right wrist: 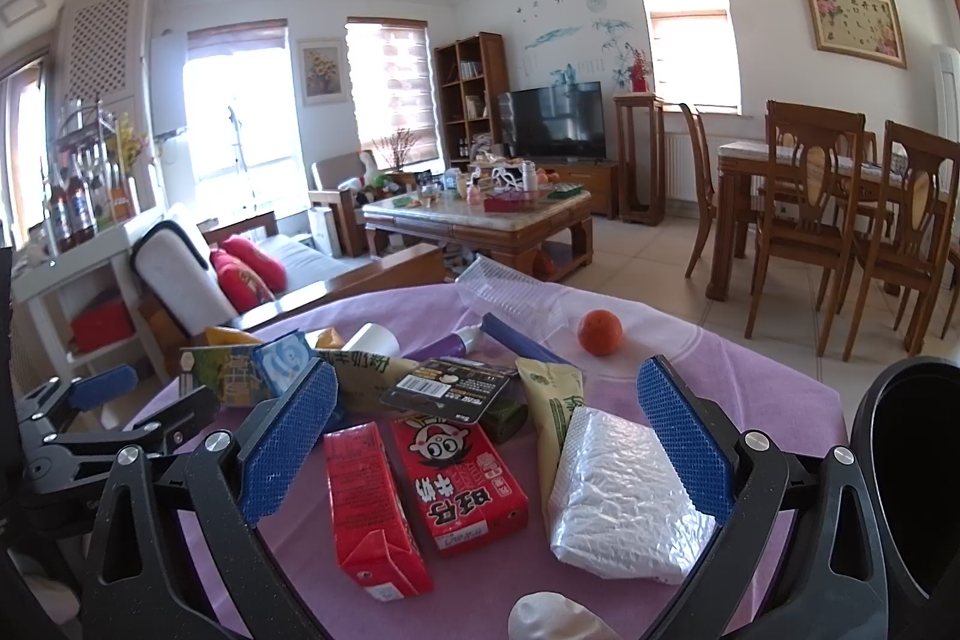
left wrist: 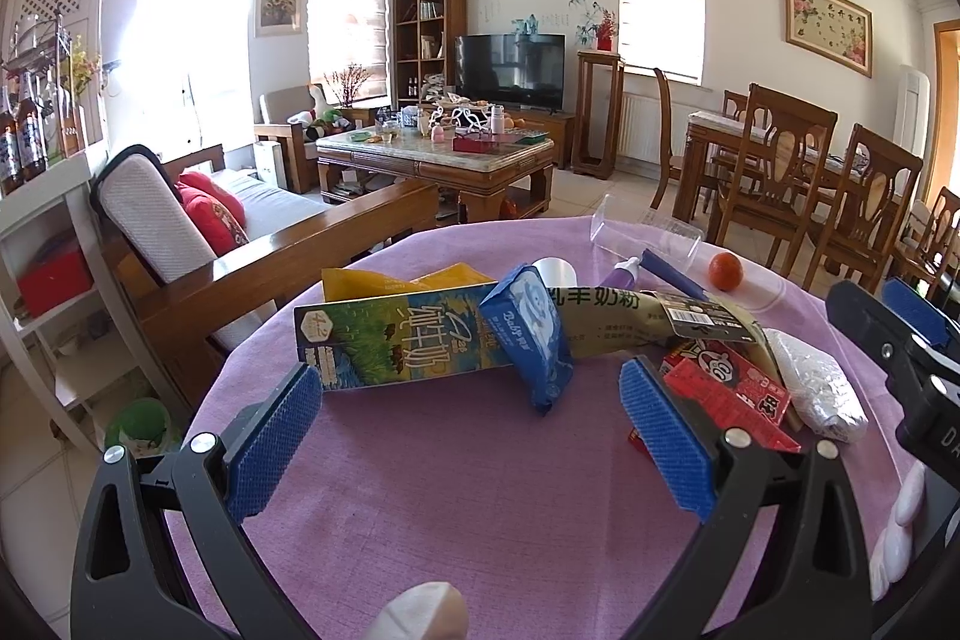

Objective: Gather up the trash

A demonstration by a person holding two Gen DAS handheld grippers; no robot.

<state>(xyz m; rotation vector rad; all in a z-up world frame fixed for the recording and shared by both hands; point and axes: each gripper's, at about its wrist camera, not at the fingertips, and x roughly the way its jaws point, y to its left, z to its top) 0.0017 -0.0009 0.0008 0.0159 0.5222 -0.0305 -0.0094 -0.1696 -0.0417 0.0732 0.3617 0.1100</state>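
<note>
A heap of trash lies on the purple-clothed surface (left wrist: 420, 460): a green-and-blue milk carton (left wrist: 390, 340) at 12 o'clock beyond the left gripper (left wrist: 474, 424), a blue wipes packet (left wrist: 534, 340) propped against it. Those jaws gape wide, holding nothing, the carton just past the tips. The right gripper (right wrist: 486, 436), jaws also spread and empty, frames two red drink cartons (right wrist: 420, 496) and a silver foil packet (right wrist: 624, 496) between them. An orange fruit (right wrist: 600, 332) sits apart at 1 o'clock.
</note>
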